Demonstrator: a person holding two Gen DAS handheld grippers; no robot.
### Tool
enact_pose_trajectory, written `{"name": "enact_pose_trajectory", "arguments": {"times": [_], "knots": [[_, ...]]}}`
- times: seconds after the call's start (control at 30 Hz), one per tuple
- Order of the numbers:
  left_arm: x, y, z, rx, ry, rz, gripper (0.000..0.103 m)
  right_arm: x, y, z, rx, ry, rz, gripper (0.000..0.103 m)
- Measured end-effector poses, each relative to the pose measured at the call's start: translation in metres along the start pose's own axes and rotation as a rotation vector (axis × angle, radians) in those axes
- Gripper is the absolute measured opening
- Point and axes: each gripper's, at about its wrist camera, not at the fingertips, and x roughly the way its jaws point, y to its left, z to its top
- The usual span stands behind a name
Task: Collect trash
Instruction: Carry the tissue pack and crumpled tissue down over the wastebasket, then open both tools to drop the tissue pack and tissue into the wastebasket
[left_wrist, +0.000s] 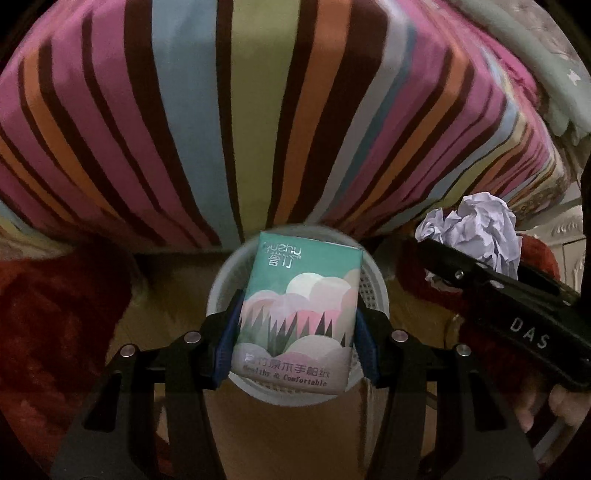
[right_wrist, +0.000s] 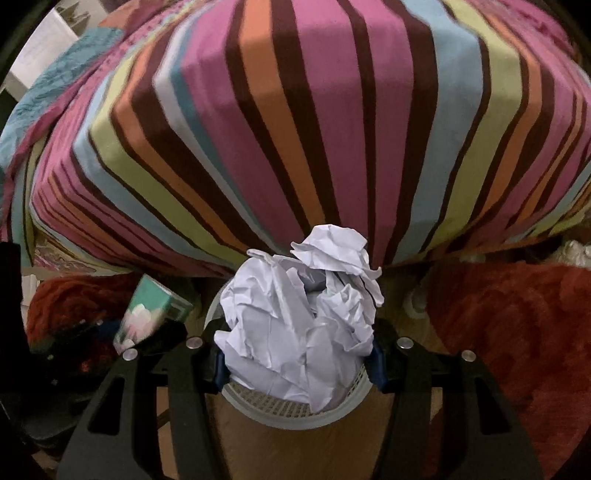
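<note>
Between the blue pads of the left gripper a tissue pack is clamped by its two long sides, its printed face turned to the camera. The grip is taken low on the pack, so most of its length stands clear ahead of the jaws and can fall freely once it is let go. In the right gripper a paper ball is squeezed; the crumpled sheet bulges above and beside the jaws, so only its lower part is pinched.

Both loads are held directly over a white mesh bin, whose rim is seen below each gripper. Neither piece is seen to touch the rim. In the left view the right gripper is seen just beside the pack, to its right, so the two loads are presented to the one opening together.

The bin stands on a brown floor at the foot of a striped bed, with a red rug at either side. The drop is judged to be the step in hand; release has not yet been made.
</note>
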Motion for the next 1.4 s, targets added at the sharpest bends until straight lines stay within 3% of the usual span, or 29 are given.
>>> {"name": "enact_pose_trajectory", "arguments": {"times": [0.47,0.8,0.97,1.0,1.07,1.1,1.13,1.17,1.2,1.4], "knots": [[0.061,0.009,-0.011,-0.086,0.241,-0.004,0.053,0.071,-0.025,-0.012,0.207,0.284,0.072,0.053],[0.083,0.012,-0.018,-0.125,0.332,0.002,0.054,0.094,-0.025,-0.019,0.255,0.385,0.088,0.054],[0.089,0.016,-0.021,-0.150,0.372,0.003,0.059,0.102,-0.026,-0.022,0.279,0.412,0.102,0.055],[0.090,0.017,-0.022,-0.153,0.380,0.002,0.061,0.105,-0.027,-0.023,0.287,0.420,0.110,0.056],[0.093,0.017,-0.022,-0.157,0.390,0.000,0.075,0.110,-0.031,-0.025,0.318,0.441,0.138,0.066],[0.094,0.017,-0.022,-0.156,0.395,0.004,0.079,0.113,-0.034,-0.026,0.332,0.448,0.148,0.076],[0.095,0.017,-0.023,-0.155,0.399,0.008,0.084,0.114,-0.035,-0.027,0.346,0.453,0.156,0.078],[0.096,0.017,-0.023,-0.156,0.400,0.010,0.084,0.113,-0.036,-0.027,0.359,0.451,0.155,0.080],[0.096,0.018,-0.023,-0.159,0.398,0.013,0.084,0.113,-0.038,-0.026,0.366,0.445,0.144,0.088],[0.095,0.023,-0.023,-0.195,0.388,0.017,0.084,0.107,-0.048,-0.025,0.412,0.424,0.117,0.090]]}}
